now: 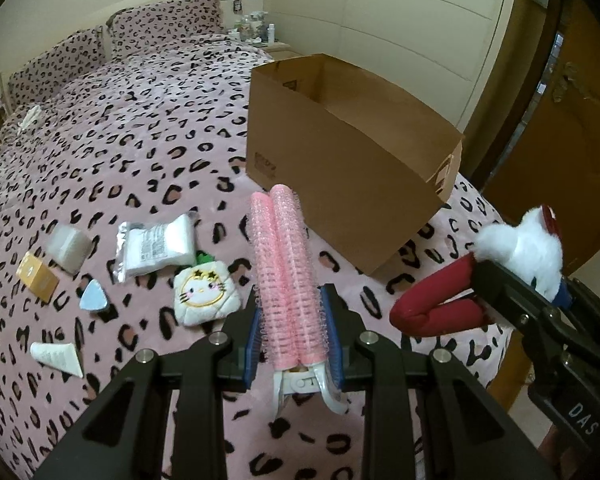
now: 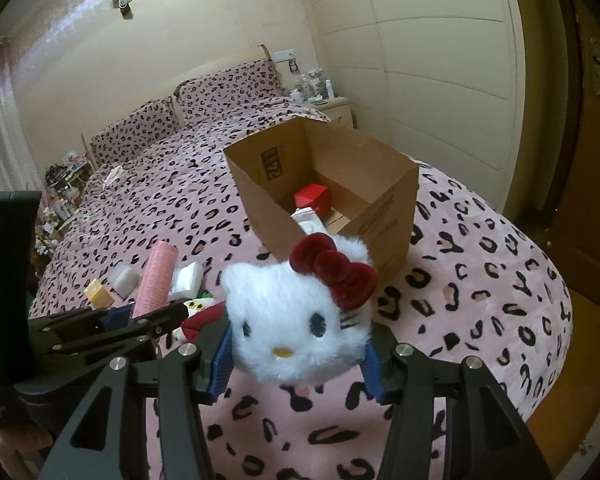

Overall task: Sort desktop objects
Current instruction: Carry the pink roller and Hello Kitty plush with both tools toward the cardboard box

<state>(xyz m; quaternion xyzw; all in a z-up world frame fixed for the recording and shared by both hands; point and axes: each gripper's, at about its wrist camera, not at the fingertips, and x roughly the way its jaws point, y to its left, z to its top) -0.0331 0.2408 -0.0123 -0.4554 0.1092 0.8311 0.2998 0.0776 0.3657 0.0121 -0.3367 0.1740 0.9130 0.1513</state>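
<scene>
My left gripper [image 1: 292,294] is shut on a pink double hair-roller clip [image 1: 284,264], which sticks out forward above the bed; the same clip [image 2: 156,280] shows at the left of the right wrist view. A white cat plush [image 2: 296,320] with a dark red bow is clamped in my right gripper [image 2: 296,362]. In the left wrist view this plush [image 1: 528,248] hangs at the right with its red legs dangling. An open brown cardboard box [image 1: 340,200] stands on the bed just beyond both grippers. The box [image 2: 388,208] holds a red carton [image 2: 312,198] and a white item [image 2: 310,220].
Loose on the pink leopard-print bedspread [image 1: 140,140], left of the box, lie a white packet [image 1: 160,248], a small cat-face pouch [image 1: 206,294], a translucent pack [image 1: 68,246], a yellow box [image 1: 36,282], a blue triangular puff [image 1: 94,296] and a white tube [image 1: 58,358]. The bed's edge drops off at the right.
</scene>
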